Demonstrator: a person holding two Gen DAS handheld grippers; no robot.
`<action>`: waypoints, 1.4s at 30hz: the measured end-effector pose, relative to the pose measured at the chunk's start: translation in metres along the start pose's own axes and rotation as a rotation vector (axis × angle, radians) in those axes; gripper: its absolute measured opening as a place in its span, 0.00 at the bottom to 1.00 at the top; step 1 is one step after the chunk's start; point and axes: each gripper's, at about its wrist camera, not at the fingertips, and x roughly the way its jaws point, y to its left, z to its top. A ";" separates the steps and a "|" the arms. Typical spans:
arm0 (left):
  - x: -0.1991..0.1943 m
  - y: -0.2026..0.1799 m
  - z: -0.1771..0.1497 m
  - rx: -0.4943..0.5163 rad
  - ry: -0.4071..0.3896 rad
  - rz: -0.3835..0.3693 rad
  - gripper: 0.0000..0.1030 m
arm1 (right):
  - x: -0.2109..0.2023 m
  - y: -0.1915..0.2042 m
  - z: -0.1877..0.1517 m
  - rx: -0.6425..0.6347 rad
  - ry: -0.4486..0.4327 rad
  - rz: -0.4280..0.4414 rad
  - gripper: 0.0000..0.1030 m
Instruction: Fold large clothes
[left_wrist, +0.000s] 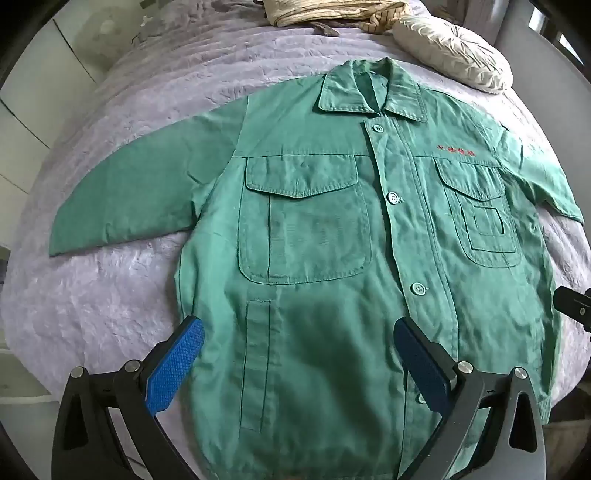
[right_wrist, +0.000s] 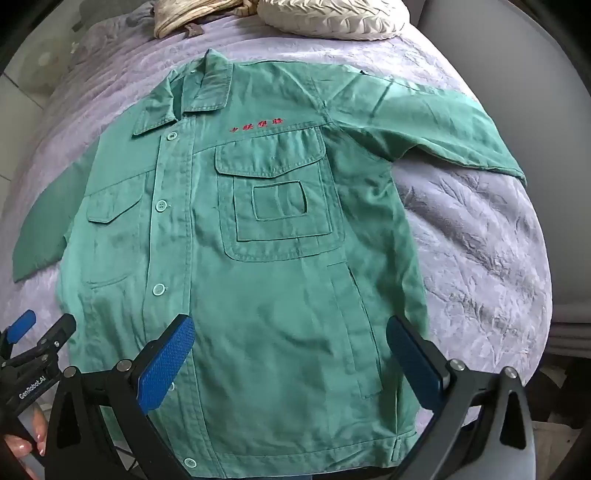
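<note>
Bed (left_wrist: 110, 295) was covered by flat jacket (left_wrist: 314, 240); both grippers (left_wrist: 299, 354) (right_wrist: 291, 350) were held spread above hem, nothing pinched; fold not started, sleeve (left_wrist: 129, 192) grasp judged next.

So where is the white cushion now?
The white cushion lies at the bed's far end, just beyond the green jacket's collar, right of the striped cloth in both views.

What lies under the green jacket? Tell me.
The green jacket lies flat, buttoned, on a lilac bedspread, which shows all around it. Anything beneath the cloth or inside its pockets is covered.
</note>
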 end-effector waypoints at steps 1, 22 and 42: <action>0.000 0.000 0.000 0.001 0.002 -0.002 1.00 | 0.000 0.000 0.001 -0.001 0.002 -0.003 1.00; -0.002 -0.001 0.002 -0.019 0.036 -0.010 1.00 | 0.004 0.005 0.006 -0.009 0.004 -0.011 1.00; -0.001 -0.002 0.003 -0.013 0.053 -0.020 1.00 | 0.001 0.018 0.009 -0.018 0.005 -0.007 1.00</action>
